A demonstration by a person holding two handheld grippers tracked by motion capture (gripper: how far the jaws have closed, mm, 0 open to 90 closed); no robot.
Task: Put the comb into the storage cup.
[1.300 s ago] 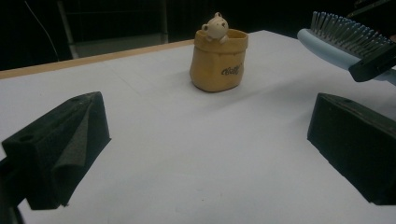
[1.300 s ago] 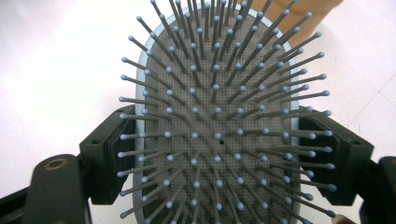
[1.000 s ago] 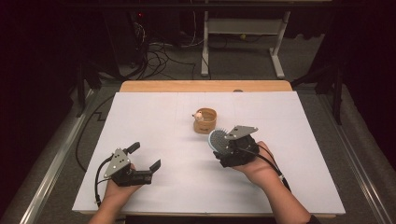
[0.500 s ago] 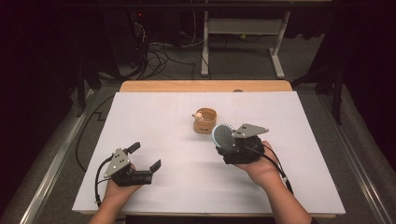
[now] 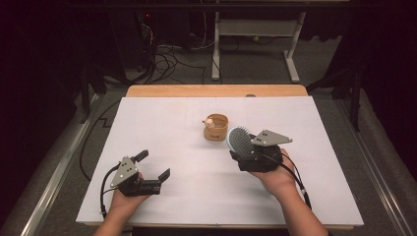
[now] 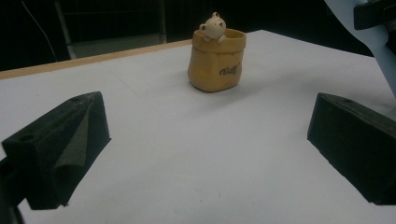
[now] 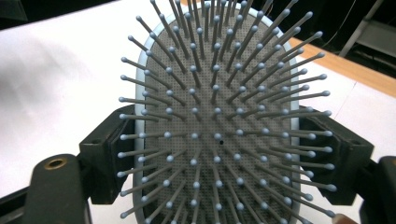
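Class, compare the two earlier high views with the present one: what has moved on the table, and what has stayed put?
The right gripper, shut on the hairbrush, has drifted slightly to the right, and the brush has turned more upright beside the tan holder. Nothing was picked up or released. The left gripper stays open at the near left, and the holder has not shifted on the white sheet.

Right hand-held gripper holds hairbrush beside holder.
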